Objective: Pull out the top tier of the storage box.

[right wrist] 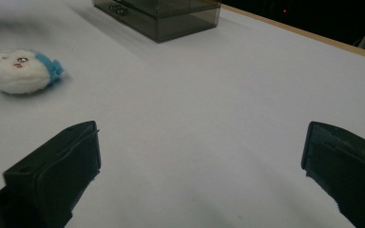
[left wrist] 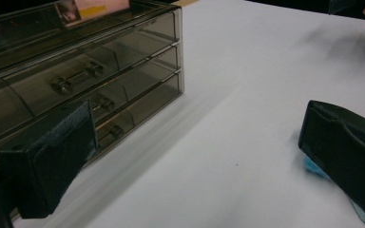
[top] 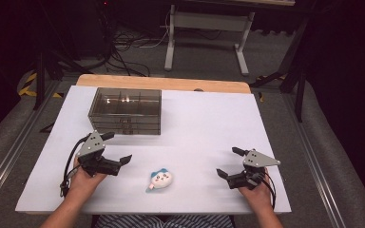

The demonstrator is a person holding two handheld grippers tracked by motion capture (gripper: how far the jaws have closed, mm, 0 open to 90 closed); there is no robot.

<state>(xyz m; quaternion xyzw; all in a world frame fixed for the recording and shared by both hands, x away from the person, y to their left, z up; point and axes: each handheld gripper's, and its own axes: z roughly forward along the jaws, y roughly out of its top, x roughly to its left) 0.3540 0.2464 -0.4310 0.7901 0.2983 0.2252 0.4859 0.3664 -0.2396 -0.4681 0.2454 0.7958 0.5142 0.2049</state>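
Both our hand-held grippers, left (top: pixel 116 148) and right (top: pixel 230 162), sit jaws apart, plush toy (top: pixel 160 179) lying between them, drawer box (top: pixel 126 111) far left.

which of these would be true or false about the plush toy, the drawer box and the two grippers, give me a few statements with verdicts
1. The plush toy lies on the white table between the two grippers. True.
2. The left gripper is clamped on the toy. False: its jaws stand wide apart and hold nothing.
3. The smoky drawer box has a drawer pulled out. False: every drawer that shows sits flush and closed.
4. The right gripper is open, with bare table between its jaws. True.
5. The toy sits on top of the drawer box. False: it lies on the table, nearer the person.
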